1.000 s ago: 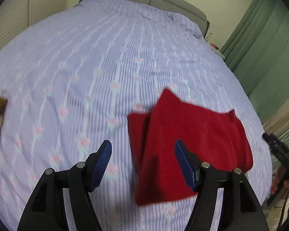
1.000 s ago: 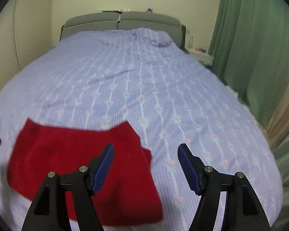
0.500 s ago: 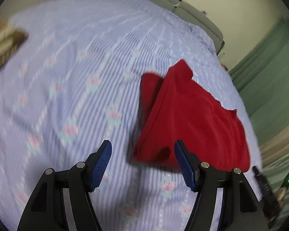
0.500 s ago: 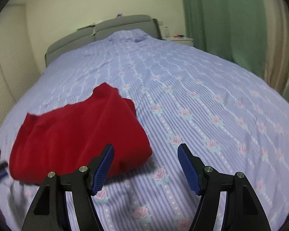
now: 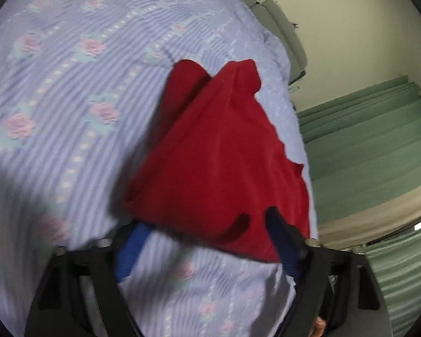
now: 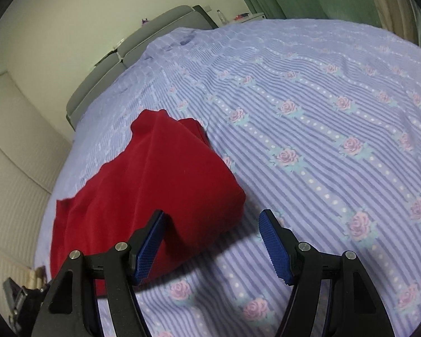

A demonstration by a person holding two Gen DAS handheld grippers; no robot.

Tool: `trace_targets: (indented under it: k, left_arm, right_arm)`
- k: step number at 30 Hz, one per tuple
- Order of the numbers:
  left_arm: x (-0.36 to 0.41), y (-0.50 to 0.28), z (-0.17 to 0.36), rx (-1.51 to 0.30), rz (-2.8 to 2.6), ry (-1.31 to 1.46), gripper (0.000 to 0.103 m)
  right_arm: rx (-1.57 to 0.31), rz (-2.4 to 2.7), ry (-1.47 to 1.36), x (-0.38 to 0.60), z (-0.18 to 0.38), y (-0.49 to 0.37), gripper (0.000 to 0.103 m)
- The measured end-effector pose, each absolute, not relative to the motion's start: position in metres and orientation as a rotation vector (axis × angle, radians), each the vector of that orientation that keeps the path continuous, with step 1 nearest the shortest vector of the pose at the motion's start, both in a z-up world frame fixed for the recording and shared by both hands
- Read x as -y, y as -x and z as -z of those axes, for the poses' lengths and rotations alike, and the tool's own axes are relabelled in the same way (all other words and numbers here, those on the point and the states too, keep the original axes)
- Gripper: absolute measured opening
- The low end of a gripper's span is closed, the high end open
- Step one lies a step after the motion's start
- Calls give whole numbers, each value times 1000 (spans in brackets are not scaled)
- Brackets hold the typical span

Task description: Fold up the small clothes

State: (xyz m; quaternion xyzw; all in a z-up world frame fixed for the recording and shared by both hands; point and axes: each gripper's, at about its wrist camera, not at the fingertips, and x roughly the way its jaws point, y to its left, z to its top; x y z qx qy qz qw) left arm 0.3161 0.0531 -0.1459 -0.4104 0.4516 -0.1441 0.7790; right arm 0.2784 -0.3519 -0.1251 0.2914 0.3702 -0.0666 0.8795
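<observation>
A red garment [image 5: 221, 151] lies folded on the bed, also in the right wrist view [image 6: 154, 185]. My left gripper [image 5: 207, 244] is open and low at the garment's near edge, which lies between its blue pads: the left pad [image 5: 132, 250] is partly under the cloth and the right pad [image 5: 280, 238] is against it. My right gripper [image 6: 213, 244] is open at the garment's near right corner. Its left pad [image 6: 151, 247] touches the cloth and its right pad [image 6: 275, 247] is over the sheet.
The bed has a lilac striped sheet with pink roses [image 6: 322, 112] and a grey headboard [image 6: 143, 45]. Green curtains [image 5: 373, 151] hang beside the bed. A cream padded wall [image 6: 11, 151] is on the other side. The left gripper's body [image 6: 16, 300] shows at the bottom left.
Both grippers have dropped lower and closer to the garment. The left one has tilted and reached the near edge, the right one the near right corner. Both stay open.
</observation>
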Motion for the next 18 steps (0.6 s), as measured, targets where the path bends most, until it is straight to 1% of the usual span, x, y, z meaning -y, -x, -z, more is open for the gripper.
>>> trace_targets:
  k: [8,9,10,11,12,13,15,16,18]
  left_arm:
    - [-49,-345,156,-960,240,958,88]
    - [-49,-347,156,-960,238,955,81]
    - [-48,-349,155,-964,221,945,72]
    - [-49,-349,154,-977,203,932,56]
    - [-50,-349,152,-978,206,920,47]
    - [-51,-347,146,-964,219,894,42]
    - [-56,-341,142,-957,242,869,35]
    - [-58,-337,139,-946,253,859,34]
    - [-65,-328,138,-930,263,890,32]
  right_arm:
    - [-783,128,-611,354,128,-296,68]
    - [-785,127,-623,355,128,-296,66]
    - [-788,127,-644,356,129,-298,57]
    - [-788,126,-654,357,130,-298,52]
    - [-795,136,-660,357,131,-298,48]
    - [-799,148,-652,356,130,-297,42]
    - [-800,164,-607,352,127,-294,36]
    - [-804,168,-586,350,124,-292,34]
    - [-791,168,-551,346,115,-283,32]
